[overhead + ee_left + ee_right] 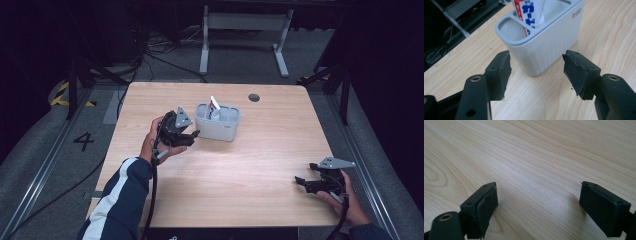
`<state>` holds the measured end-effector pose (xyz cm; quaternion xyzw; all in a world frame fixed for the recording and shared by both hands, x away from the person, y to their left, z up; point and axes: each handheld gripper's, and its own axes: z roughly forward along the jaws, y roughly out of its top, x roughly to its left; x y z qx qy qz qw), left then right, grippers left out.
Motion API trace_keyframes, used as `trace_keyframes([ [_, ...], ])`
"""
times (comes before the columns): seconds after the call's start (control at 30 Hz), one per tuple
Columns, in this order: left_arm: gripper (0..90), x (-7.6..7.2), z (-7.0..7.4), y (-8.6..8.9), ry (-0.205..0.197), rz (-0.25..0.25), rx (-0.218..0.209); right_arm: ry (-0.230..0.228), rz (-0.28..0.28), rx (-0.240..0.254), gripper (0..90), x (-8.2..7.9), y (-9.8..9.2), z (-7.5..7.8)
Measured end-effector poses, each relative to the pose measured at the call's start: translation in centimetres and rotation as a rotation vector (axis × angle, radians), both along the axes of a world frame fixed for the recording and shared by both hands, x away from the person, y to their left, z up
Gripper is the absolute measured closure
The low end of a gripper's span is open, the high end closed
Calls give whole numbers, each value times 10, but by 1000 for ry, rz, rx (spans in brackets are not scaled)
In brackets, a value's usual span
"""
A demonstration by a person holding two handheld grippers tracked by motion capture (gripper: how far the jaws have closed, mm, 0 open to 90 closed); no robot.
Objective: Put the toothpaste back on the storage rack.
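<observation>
Nearest to us, at the right near corner of the desk, our right gripper rests low over the bare wood with its fingers released and spread wide, nothing between them. Farther in and to the left, our left gripper hovers just beside the near left corner of the white holder. Its fingers stand apart, clear of the ribbed wall on both sides, and they grasp nothing. The holder stands upright on the desk near its middle, slightly toward the far side, with several open compartments on top. A toothpaste tube with red and blue print stands tilted in one of the holder's left compartments, its top poking above the rim
</observation>
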<state>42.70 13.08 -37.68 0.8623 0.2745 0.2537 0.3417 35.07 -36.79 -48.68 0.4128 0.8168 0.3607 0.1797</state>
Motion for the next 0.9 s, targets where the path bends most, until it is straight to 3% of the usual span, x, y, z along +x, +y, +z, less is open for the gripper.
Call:
trace_keyframes([
  [0.4,372,-17,-7,21,11,3,59,0,-1,1,154,0,0,0],
  [0.9,341,-41,-25,48,38,31,152,1,-2,0,154,0,0,0],
])
